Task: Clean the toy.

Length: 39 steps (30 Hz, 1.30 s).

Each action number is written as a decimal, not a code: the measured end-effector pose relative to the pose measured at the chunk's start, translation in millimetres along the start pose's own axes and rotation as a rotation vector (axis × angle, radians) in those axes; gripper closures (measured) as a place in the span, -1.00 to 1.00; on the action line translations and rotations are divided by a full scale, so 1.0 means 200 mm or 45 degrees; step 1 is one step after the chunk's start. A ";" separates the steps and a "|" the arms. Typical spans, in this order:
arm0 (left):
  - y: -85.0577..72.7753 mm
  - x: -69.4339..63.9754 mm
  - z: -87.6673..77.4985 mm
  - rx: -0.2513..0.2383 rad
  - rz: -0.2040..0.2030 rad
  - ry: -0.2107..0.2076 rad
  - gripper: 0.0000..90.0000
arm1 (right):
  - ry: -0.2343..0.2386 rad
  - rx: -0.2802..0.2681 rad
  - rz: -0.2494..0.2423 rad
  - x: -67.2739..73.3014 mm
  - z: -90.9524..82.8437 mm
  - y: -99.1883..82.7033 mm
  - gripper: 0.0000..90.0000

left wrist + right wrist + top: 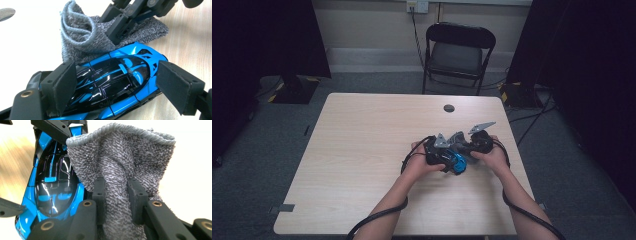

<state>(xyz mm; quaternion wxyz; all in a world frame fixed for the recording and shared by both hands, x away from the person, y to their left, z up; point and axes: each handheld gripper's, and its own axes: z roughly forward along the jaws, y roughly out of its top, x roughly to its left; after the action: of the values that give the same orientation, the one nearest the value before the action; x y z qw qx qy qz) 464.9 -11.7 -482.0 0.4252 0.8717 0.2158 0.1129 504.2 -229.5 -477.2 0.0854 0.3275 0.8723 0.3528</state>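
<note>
Left gripper [112, 85]: fingers [61, 86] spread wide w/ the blue toy car [117, 80] between them. One pad sits against the car's side; the other pad shows a thin gap to the car in the left gripper view, so can't say for sure it presses. Car lies lengthwise across the jaws, glossy black canopy up, nose past the far pad.

Right gripper [117, 195]: fingers [99, 195] pressed nearly together, pinching a fold of the grey sock [125, 157]. Sock's ribbed open end stands up beyond the pads, mouth gaping. In the right gripper view the sock touches the car's side, car just left of the pinch.

From the car outward: sock sits right behind it in the left gripper view, w/ the right gripper [120, 25] clamped on the sock's edge. In the high view both grippers meet over the car [457, 162]; left gripper [439, 150] at the car's left, right gripper [474, 142] at its right, hands wrapped round each, cables trailing back off the near edge.

Surface: pale wood table [362, 150], w/ a dark round cap [449, 108] beyond the car. Room: black folding chair [458, 52] behind the table, grey carpet, wall socket [417, 6] above the chair, dark curtains both sides.
</note>
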 end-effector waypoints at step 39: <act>0.00 0.00 0.00 0.010 -0.009 0.012 -0.62 | 0.048 -0.026 0.020 0.04 -0.23 -0.26 0.58</act>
<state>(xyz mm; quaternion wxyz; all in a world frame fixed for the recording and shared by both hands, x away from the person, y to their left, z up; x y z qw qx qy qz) 465.6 -11.0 -481.3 0.4212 0.8721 0.2212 0.1146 453.4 -277.6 -477.9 0.0696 0.3268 0.8676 0.3683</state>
